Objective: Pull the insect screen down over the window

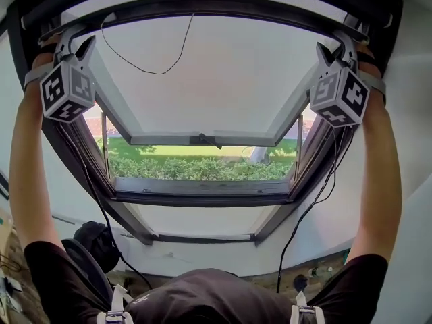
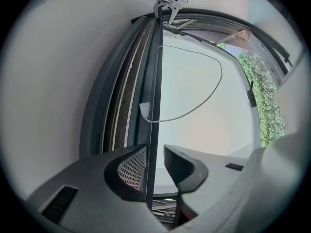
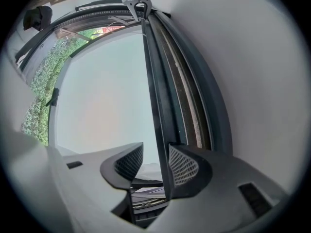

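Screen bar: at the window top edge, one end in each gripper.
Left gripper: jaws apart, bar between them, resting on one pad.
Right gripper: the same.
Done: bar reached; apparently no mesh drawn yet.
Remaining: clamp the bar, then pull it down to the bottom rail.

Dark grey window frame, green shrubs, possibly black screen bar.
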Motion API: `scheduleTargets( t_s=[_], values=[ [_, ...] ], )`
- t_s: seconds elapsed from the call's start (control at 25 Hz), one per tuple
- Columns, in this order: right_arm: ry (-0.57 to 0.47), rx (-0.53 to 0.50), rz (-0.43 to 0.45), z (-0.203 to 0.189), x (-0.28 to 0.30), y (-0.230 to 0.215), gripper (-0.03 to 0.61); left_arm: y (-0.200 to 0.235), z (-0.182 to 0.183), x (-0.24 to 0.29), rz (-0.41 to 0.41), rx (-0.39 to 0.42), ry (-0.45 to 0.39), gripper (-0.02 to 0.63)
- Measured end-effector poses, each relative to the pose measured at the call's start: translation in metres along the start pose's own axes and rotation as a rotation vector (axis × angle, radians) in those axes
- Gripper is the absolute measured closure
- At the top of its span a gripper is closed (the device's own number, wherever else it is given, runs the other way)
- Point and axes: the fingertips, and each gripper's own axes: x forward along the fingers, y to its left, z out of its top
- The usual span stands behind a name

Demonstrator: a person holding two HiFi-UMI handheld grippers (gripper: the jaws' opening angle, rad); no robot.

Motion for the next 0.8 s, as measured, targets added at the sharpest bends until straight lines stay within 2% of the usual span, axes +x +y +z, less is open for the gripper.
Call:
scheduleTargets(
  t_s=[0.4, 0.48, 0.64, 0.8],
  values=[
    [-0.003, 0.03, 0.057, -0.005, -0.02, 0.052, 0.43, -0.056, -0.005, -0.02, -0.069, -0.006, -0.007, 0.477],
    [0.004, 0.016, 0.077, -0.008, -0.028, 0.067, 0.453, -0.076, -0.006, -0.026, -0.097, -0.005, -0.014, 0.483],
    [0.014, 0.002, 0.128, -0.016, -0.041, 0.103, 0.427, -0.116, -0.008, -0.038, -0.147, 0.002, -0.029, 0.468],
    [0.023, 0.002, 0.191, -0.022, -0.052, 0.14, 0.435, -0.153, -0.012, -0.051, -0.209, 0.008, -0.02, 0.474]
  ],
)
